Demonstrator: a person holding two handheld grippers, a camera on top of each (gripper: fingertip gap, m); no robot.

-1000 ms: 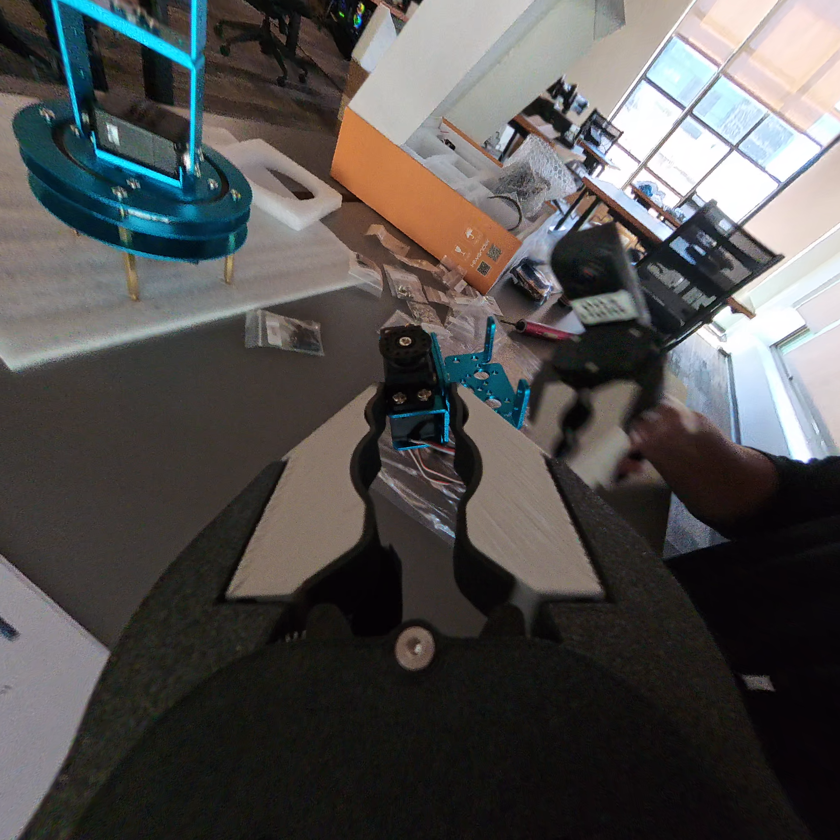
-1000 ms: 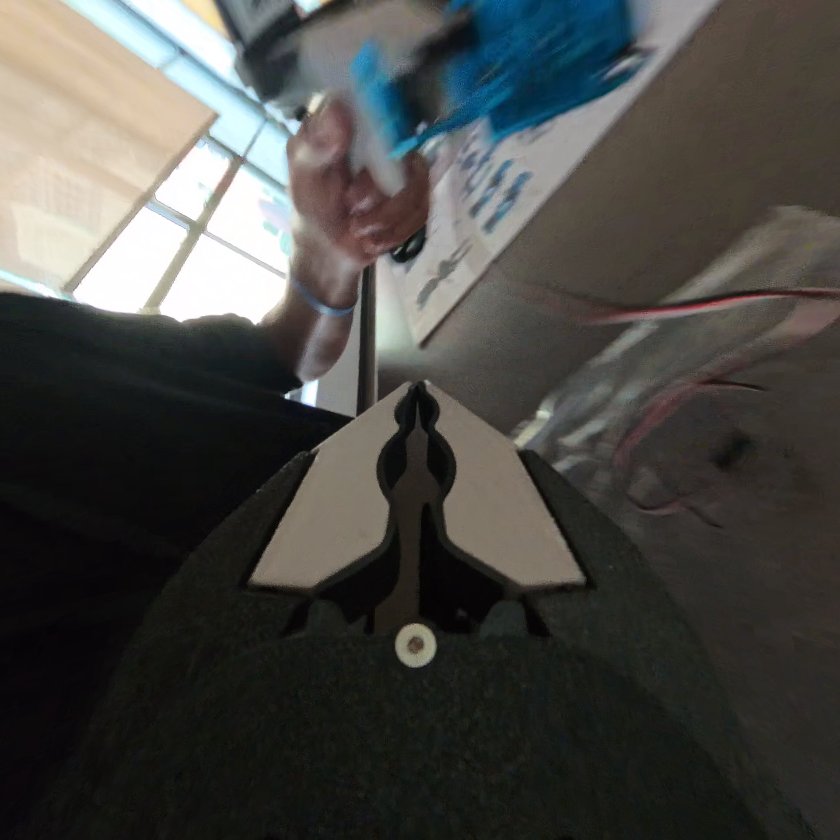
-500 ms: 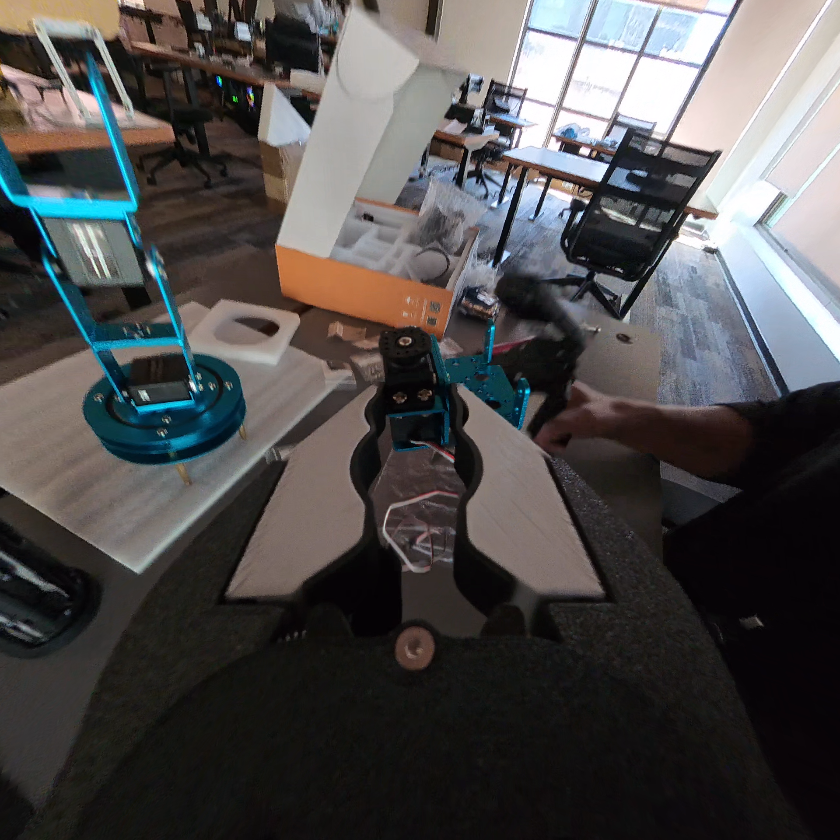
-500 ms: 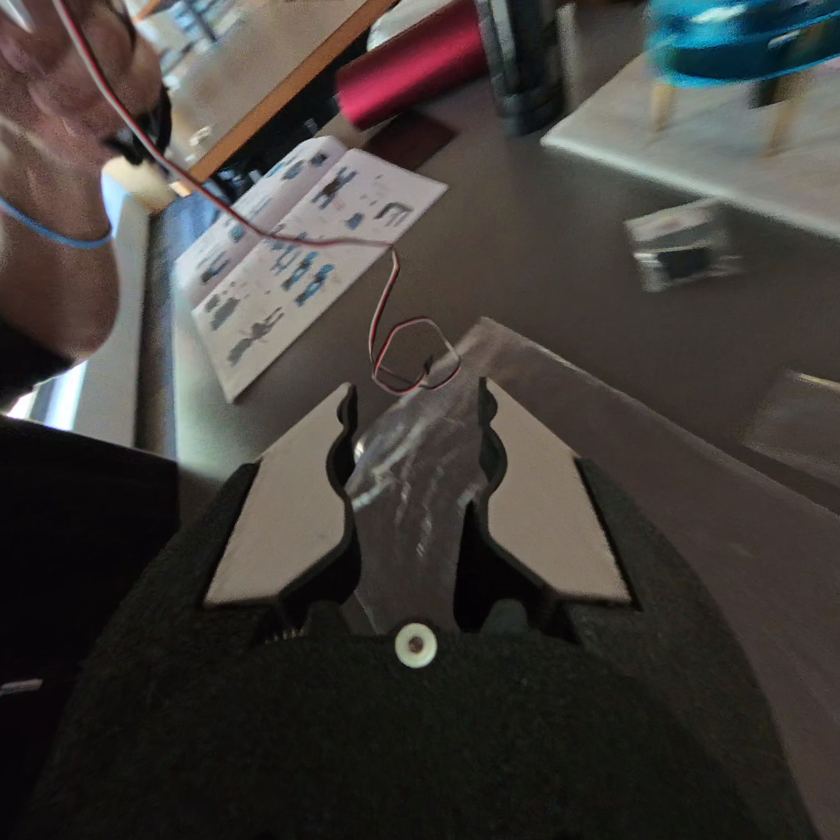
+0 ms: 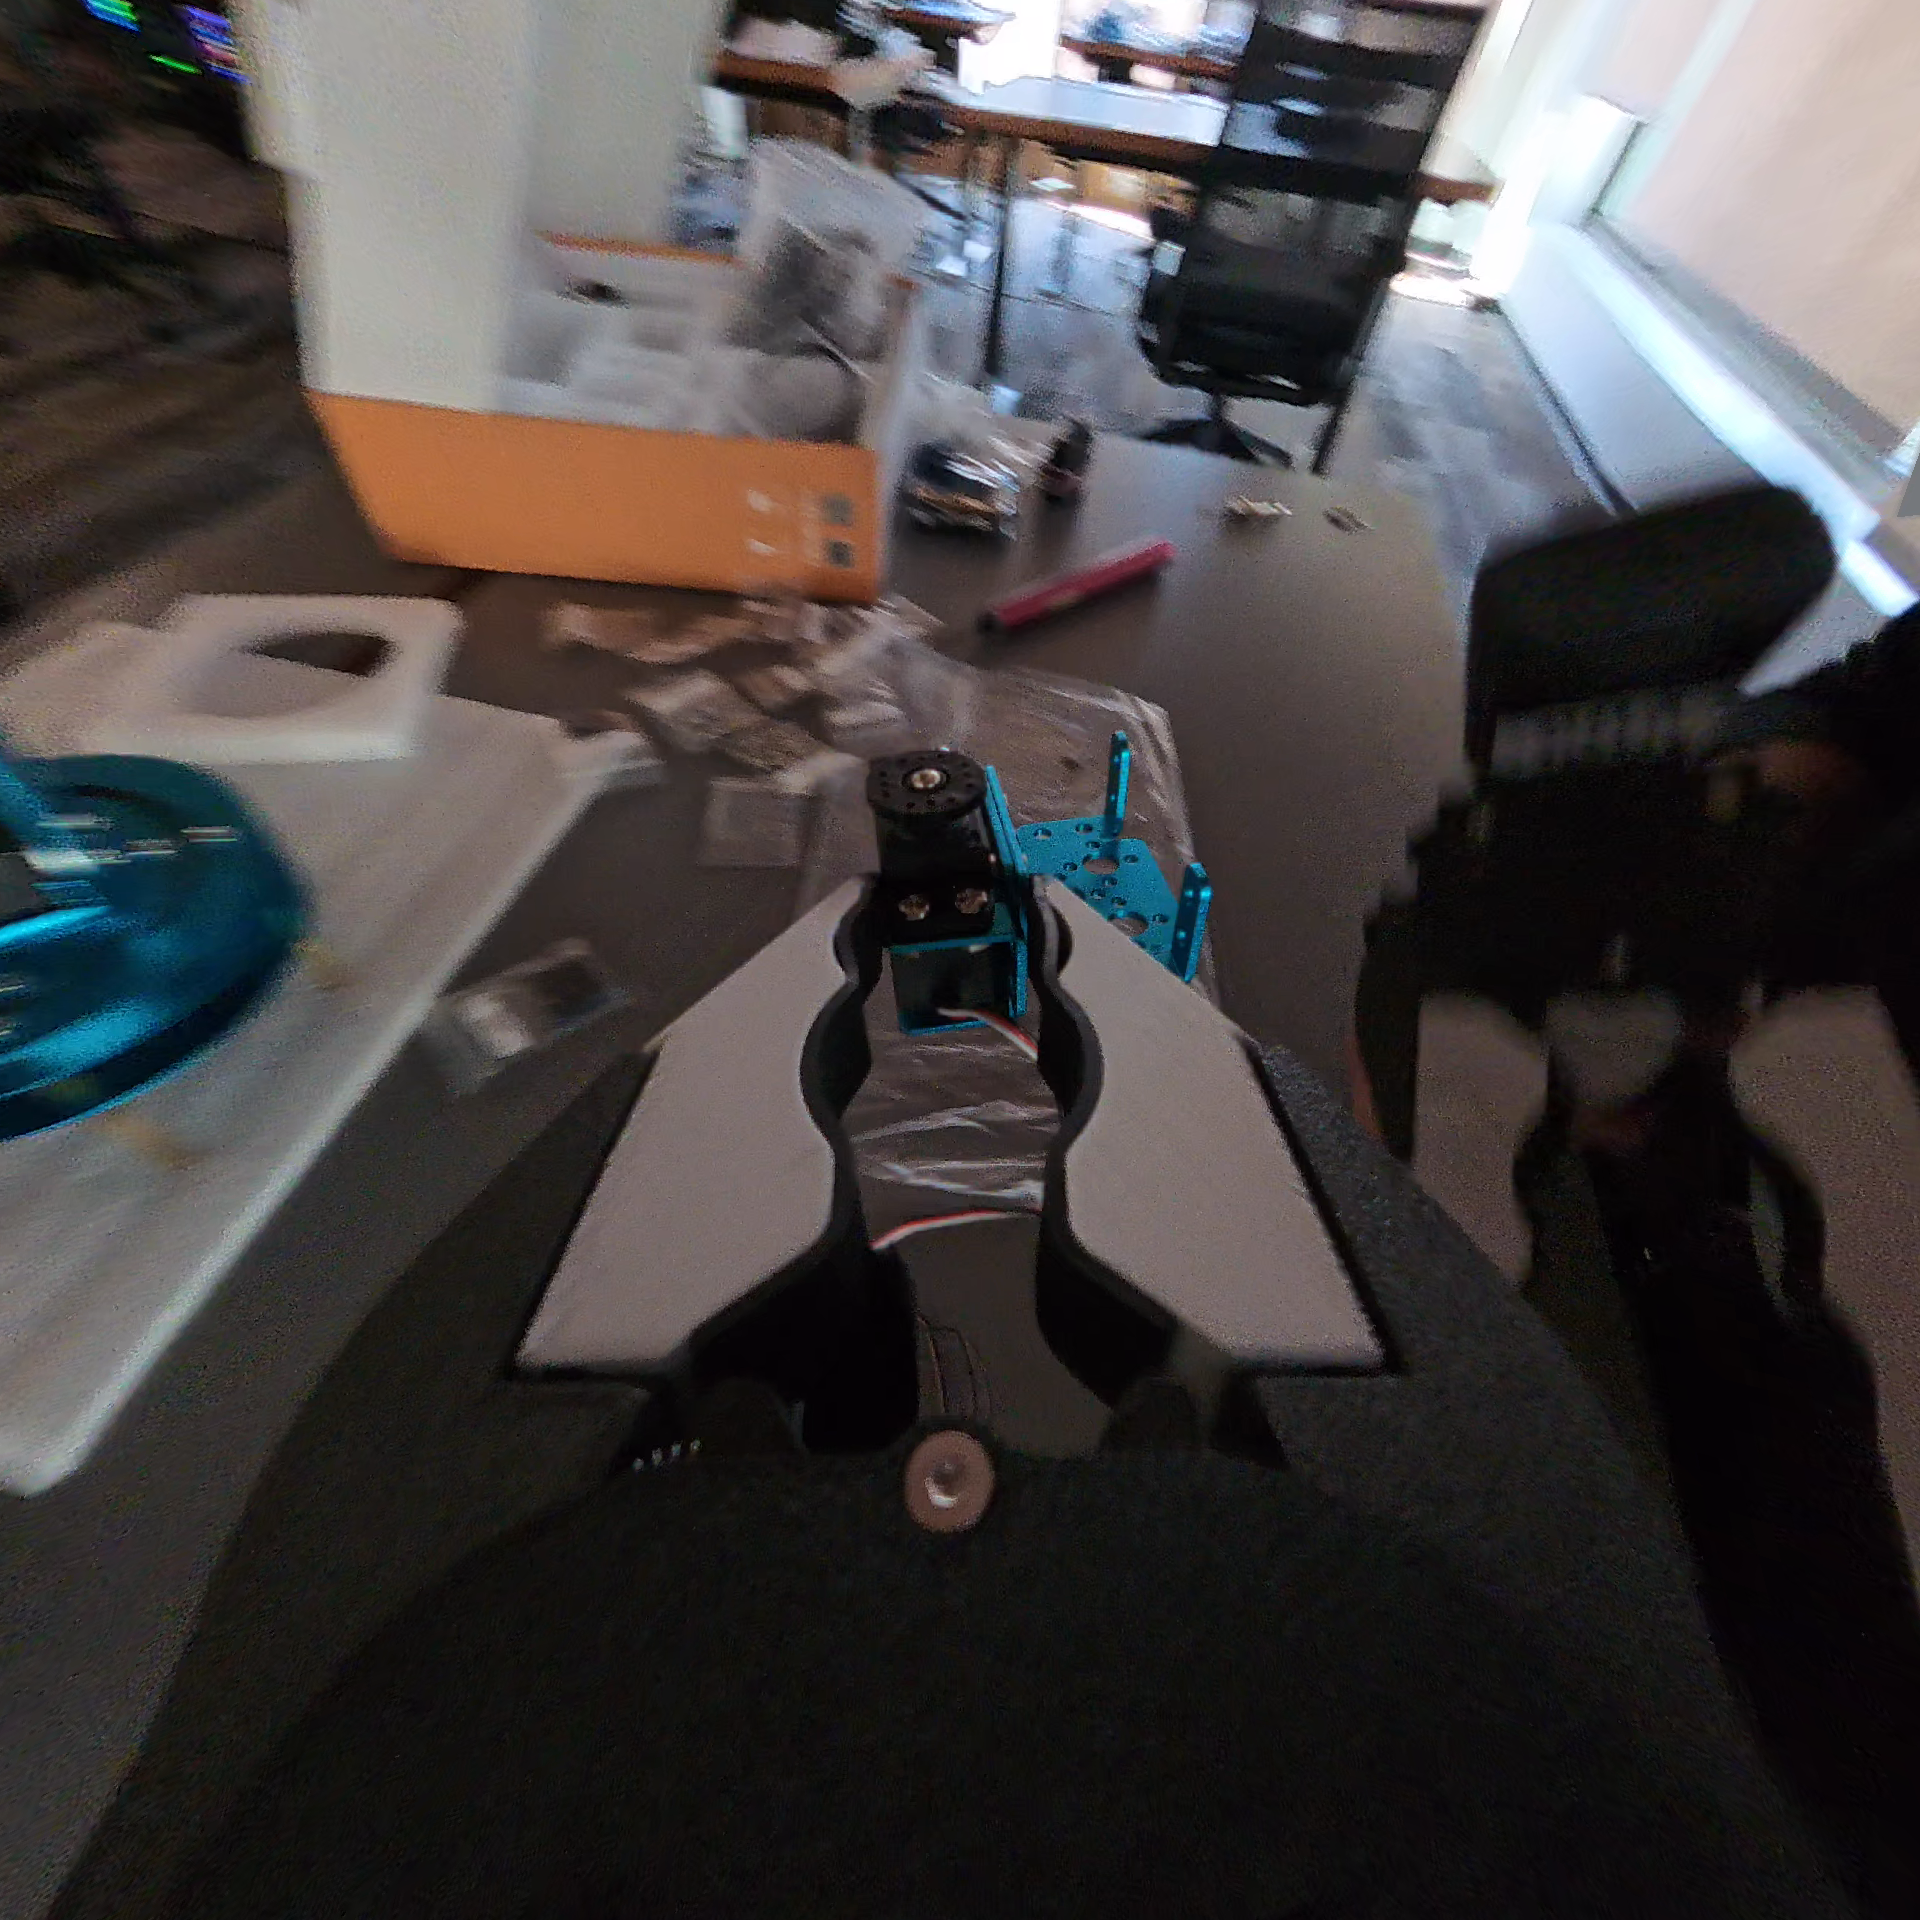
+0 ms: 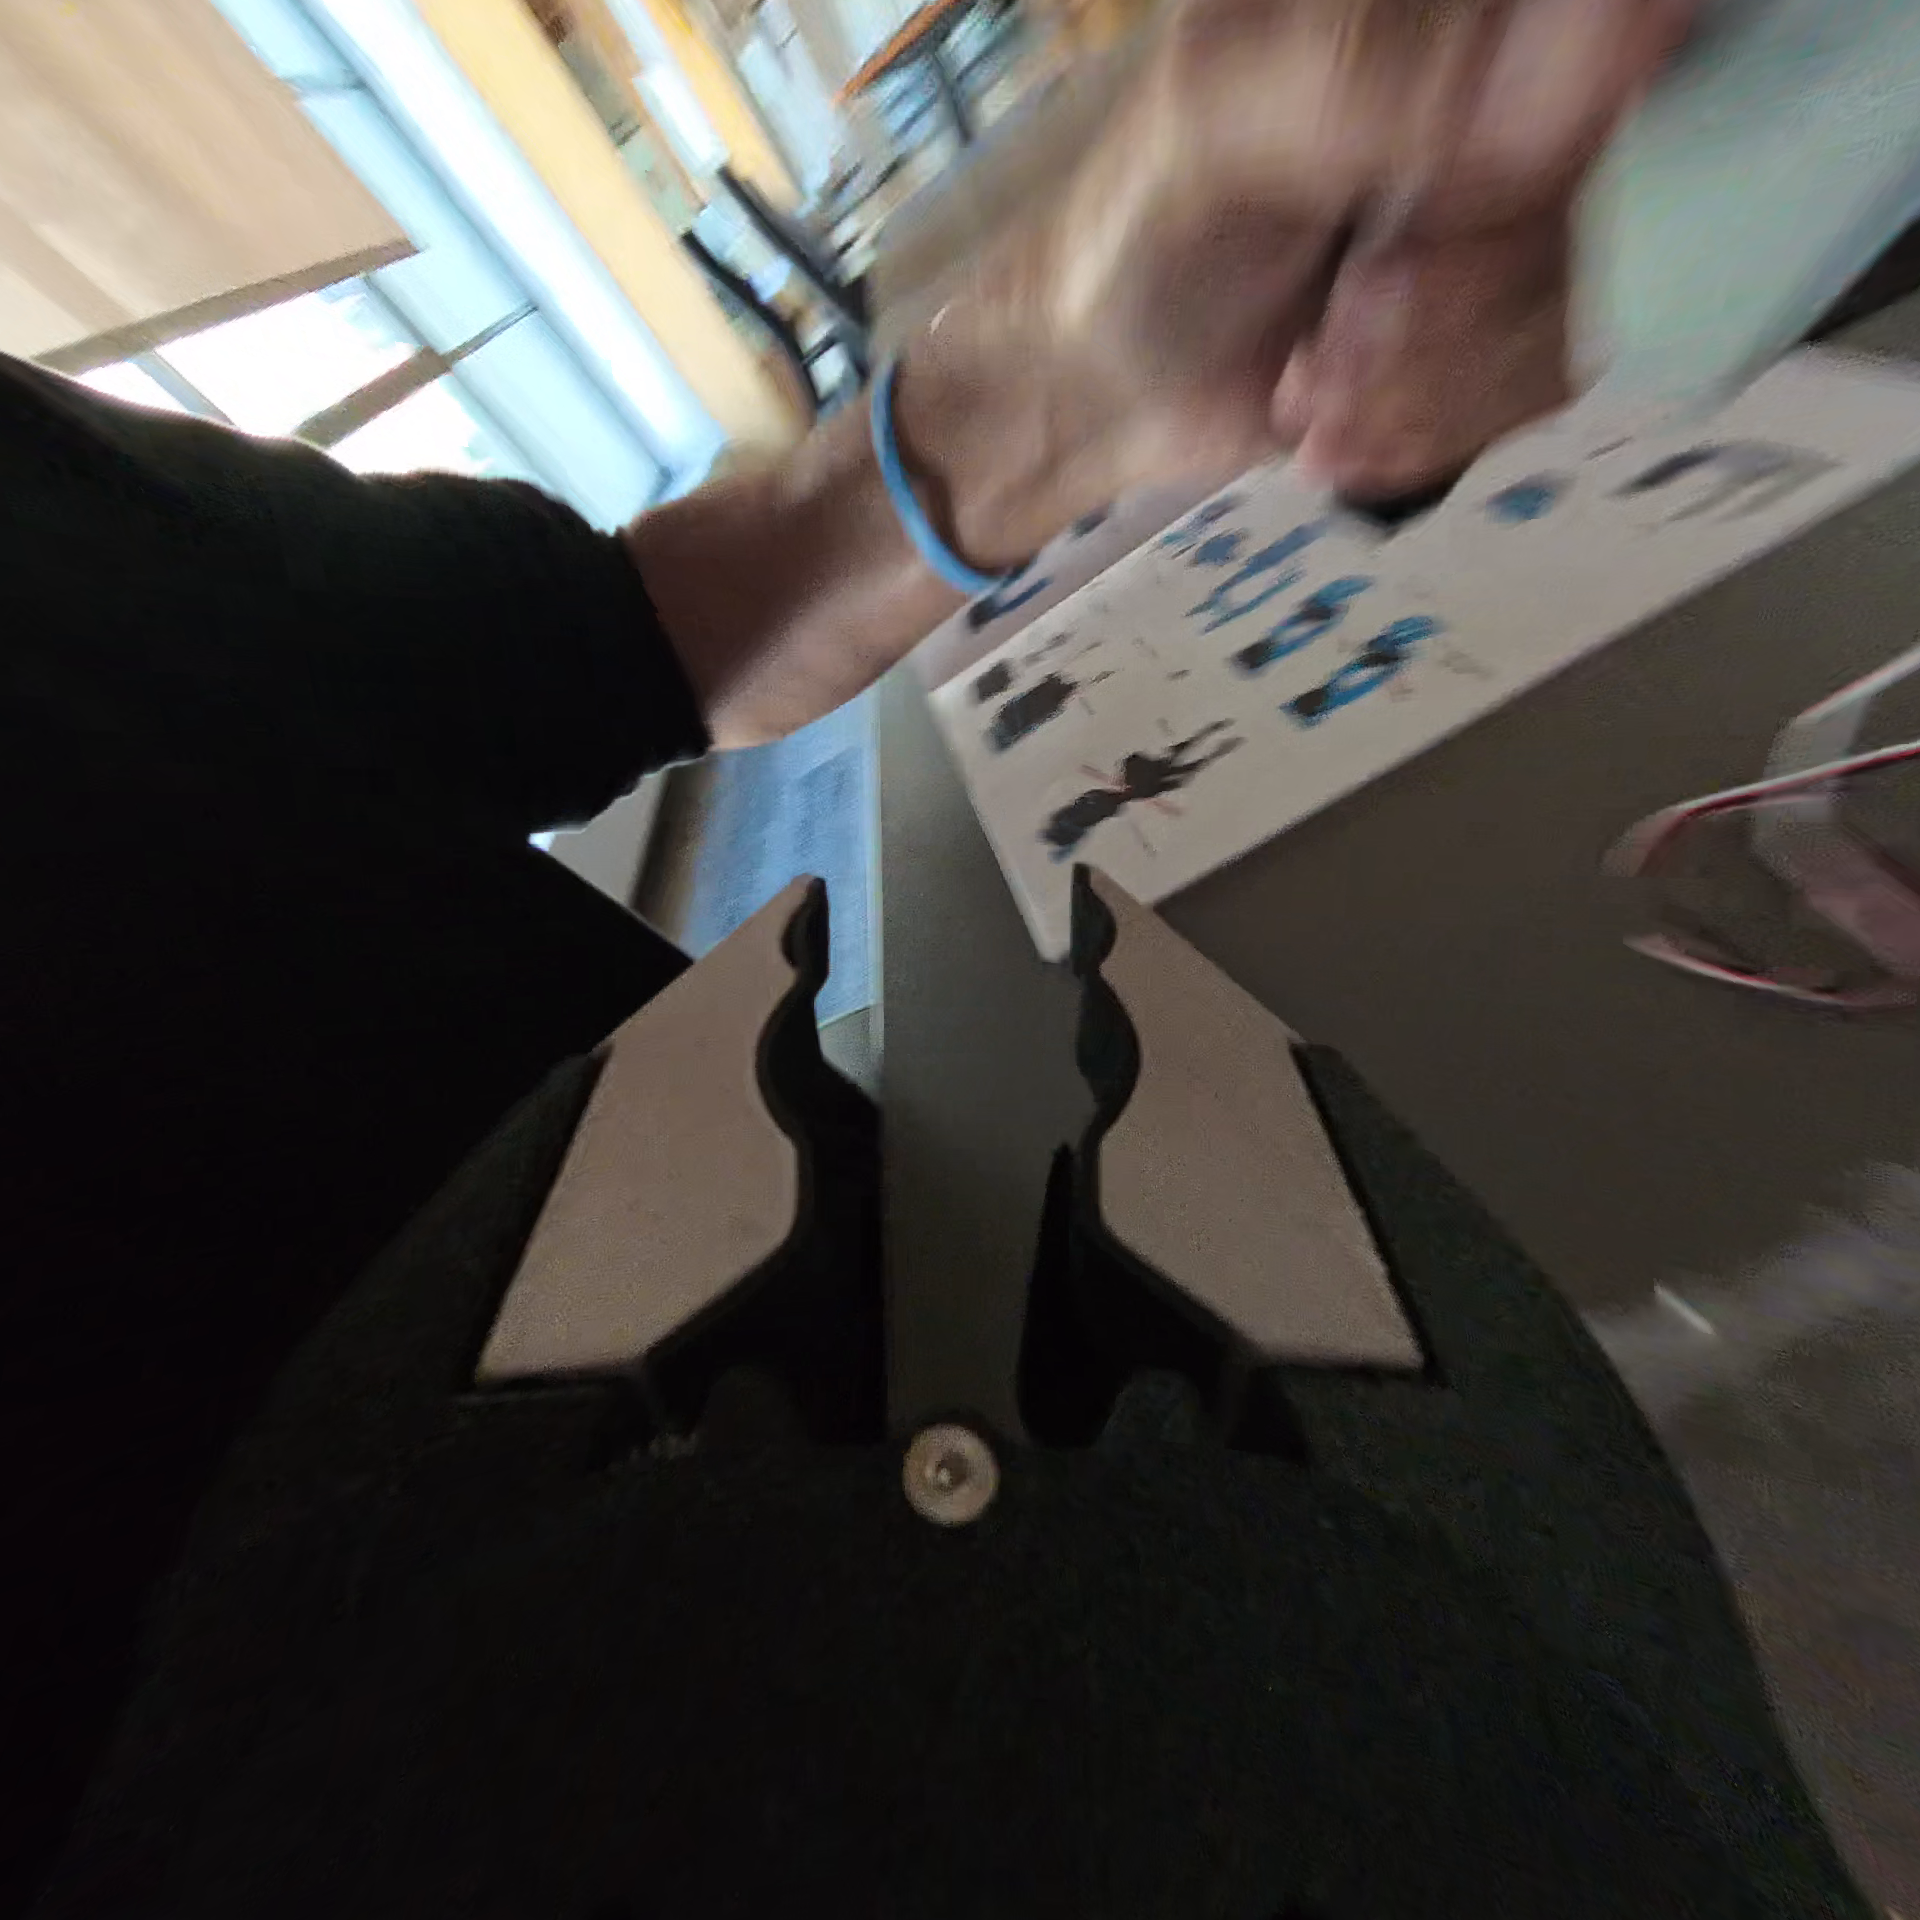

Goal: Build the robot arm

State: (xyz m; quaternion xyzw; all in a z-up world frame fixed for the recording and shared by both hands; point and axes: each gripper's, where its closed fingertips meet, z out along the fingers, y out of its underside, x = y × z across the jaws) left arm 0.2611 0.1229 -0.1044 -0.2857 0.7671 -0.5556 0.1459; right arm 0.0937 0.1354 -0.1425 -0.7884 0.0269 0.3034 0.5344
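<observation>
Currently clamping with the left gripper (image 5: 951, 914) on a black servo motor (image 5: 930, 821) seated in a small blue metal housing, fingertips pressing its two sides and holding it upright above the grey tabletop (image 5: 1299, 675). Trailing a thin red-and-white wire (image 5: 935, 1226) from under the motor, down between the fingers. Carrying along a blue perforated metal bracket (image 5: 1101, 862), apparently joined to the motor's far side. Hovering over a crinkled clear plastic bag (image 5: 956, 1112), with a white foam sheet (image 5: 312, 987) and a blurred blue round metal base (image 5: 125, 935) lying to the left. Facing an open orange-and-white cardboard box (image 5: 603, 499) and a slim pink tool (image 5: 1081, 592) farther back.

Holding the right gripper (image 6: 945, 914) with fingers well apart and nothing between them, pointing across the table edge toward a white printed instruction sheet (image 6: 1455, 665). Showing, above that sheet, a blurred hand (image 6: 1247, 312) wearing a blue wristband (image 6: 904, 488). Catching a blurred loop of wire (image 6: 1766, 904) at the right edge, well apart from the empty fingers.
</observation>
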